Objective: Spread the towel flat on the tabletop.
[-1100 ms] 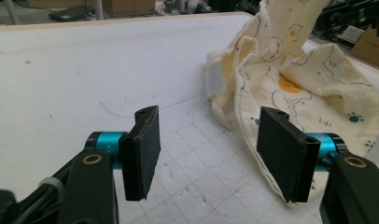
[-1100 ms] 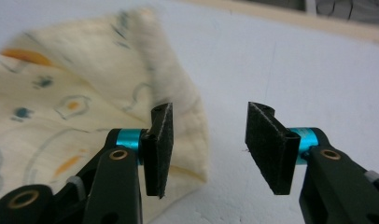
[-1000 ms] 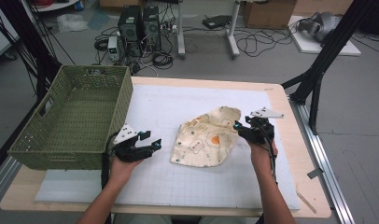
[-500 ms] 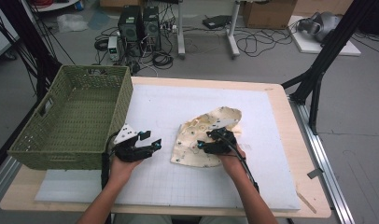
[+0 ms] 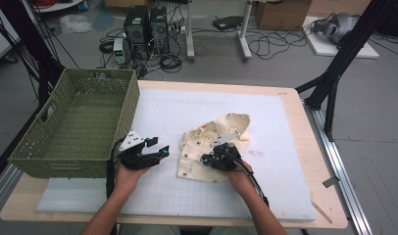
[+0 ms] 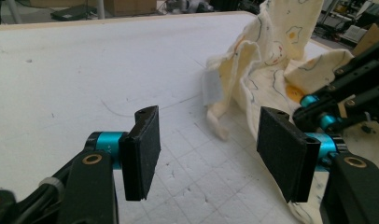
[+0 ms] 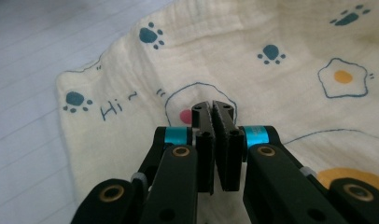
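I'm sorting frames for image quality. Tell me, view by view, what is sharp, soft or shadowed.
High view: even room light, mild softness, no glare on the white foam table mat. Left gripper view: the black pads are crisp; the cream printed cloth stays fairly sharp. Right gripper view: the cloth print is sharp ahead, the near black arms slightly soft, faint shadow under them.

Lab: computer towers (image 5: 147, 25), floor cables (image 5: 265, 46), tripod legs (image 5: 334, 78).

A wooden table (image 5: 310, 147) carries a white foam sheet (image 5: 197, 112), a green basket (image 5: 74, 127) and a printed cloth (image 5: 207, 147).
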Motion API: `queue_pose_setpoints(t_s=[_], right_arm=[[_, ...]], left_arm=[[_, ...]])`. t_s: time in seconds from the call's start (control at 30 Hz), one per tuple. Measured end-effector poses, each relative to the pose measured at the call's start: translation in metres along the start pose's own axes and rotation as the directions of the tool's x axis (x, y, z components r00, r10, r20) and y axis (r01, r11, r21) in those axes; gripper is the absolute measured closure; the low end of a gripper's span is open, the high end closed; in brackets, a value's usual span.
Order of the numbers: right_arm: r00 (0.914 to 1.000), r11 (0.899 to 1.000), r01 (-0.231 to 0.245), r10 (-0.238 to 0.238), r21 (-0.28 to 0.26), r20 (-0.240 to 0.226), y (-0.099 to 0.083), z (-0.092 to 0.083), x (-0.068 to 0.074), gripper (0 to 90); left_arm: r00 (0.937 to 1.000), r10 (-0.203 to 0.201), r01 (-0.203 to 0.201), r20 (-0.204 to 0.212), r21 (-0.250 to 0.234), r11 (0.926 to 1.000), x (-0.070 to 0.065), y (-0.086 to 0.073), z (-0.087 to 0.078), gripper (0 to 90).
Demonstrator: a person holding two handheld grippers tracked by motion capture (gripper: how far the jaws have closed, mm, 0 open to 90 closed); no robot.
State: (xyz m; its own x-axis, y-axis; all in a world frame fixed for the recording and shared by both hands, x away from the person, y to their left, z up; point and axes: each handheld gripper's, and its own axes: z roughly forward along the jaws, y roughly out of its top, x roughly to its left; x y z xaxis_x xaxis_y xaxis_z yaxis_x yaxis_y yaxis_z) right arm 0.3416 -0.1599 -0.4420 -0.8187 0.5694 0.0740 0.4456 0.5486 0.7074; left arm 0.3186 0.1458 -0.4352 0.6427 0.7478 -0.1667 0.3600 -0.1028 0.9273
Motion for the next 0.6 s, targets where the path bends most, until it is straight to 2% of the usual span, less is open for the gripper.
queue_pose_setpoints(t_s=[0.17,0.33,0.47,0.57,0.6], right_arm=[[0.9969,1.000,0.022,-0.024,-0.022,-0.075,-0.012,-0.006,0.018,87.6],[0.9927,0.999,0.039,-0.041,-0.019,-0.113,-0.020,-0.014,0.034,87.5],[0.9933,0.997,0.052,-0.057,-0.050,-0.100,-0.030,-0.025,0.043,86.2],[0.9967,0.996,0.035,-0.041,-0.079,-0.071,-0.033,-0.035,0.041,74.7],[0.9982,0.994,0.022,-0.027,-0.104,-0.052,-0.032,-0.040,0.038,70.8]], left_arm=[[1.0000,-0.003,0.003,-0.006,-0.001,1.0000,0.000,0.000,0.000,39.8],[1.0000,-0.004,0.004,-0.009,0.000,1.0000,0.001,0.000,-0.001,39.8],[0.9999,-0.004,0.004,-0.012,0.006,1.0000,0.002,0.000,0.000,39.8],[0.9999,-0.008,0.008,-0.014,0.004,1.0000,0.002,-0.001,0.000,39.7],[0.9999,-0.006,0.006,-0.014,0.004,1.0000,0.002,0.000,0.000,39.8]])
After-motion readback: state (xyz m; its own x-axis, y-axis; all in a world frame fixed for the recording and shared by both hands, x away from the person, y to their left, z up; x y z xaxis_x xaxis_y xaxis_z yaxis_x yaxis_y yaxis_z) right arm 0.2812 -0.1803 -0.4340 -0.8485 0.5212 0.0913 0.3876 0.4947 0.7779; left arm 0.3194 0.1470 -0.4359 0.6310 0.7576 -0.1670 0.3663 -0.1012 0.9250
